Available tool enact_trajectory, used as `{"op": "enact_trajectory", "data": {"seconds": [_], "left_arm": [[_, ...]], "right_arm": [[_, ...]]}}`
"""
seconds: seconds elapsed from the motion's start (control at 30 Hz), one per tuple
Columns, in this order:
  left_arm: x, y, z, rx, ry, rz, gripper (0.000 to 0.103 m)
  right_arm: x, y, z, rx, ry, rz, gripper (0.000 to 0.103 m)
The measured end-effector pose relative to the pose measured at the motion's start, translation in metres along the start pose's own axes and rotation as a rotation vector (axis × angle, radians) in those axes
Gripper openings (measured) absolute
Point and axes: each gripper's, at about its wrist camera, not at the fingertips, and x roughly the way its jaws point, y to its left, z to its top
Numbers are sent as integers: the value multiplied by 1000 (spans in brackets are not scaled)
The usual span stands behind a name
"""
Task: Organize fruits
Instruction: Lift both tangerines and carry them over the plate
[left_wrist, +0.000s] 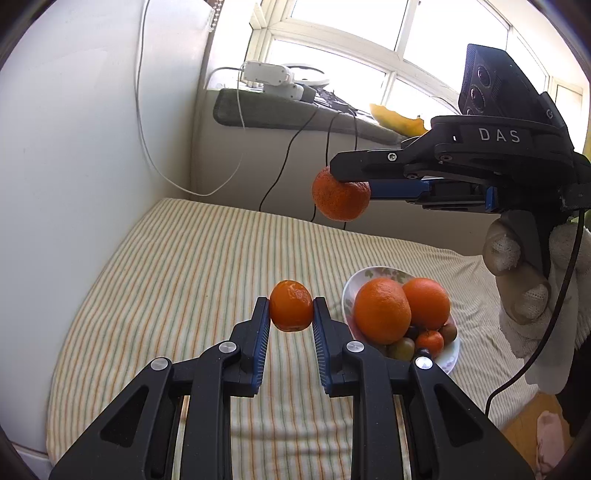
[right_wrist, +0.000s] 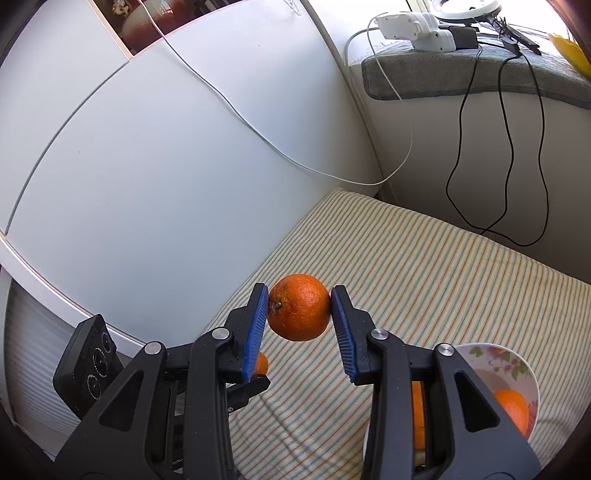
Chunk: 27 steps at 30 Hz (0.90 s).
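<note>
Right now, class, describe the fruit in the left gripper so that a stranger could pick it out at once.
Find the striped cloth, then the flowered plate piled with fruit. Just left of the plate, the left gripper holds a small smooth mandarin above the cloth; the right gripper's orange, higher up, is bigger and rougher.

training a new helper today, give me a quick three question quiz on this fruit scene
1. True or false: the left gripper holds nothing.
2. What does the right gripper hold? A) a kiwi B) an orange C) a banana
3. What covers the surface under the plate?

Key:
1. False; it grips a small orange.
2. B; a speckled orange, up in the air.
3. A striped cloth.
</note>
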Motion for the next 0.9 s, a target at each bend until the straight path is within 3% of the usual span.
{"op": "enact_trajectory", "data": {"seconds": [0.47,0.9], "left_arm": [[18,-62,-20,49,57,-105,21],[40,-101,-34,92,122,-155,21]], "right_arm": [[-67,-80,-41,77,-43,-131,37],[-57,-120,-55,133,-5,-184,37]]}}
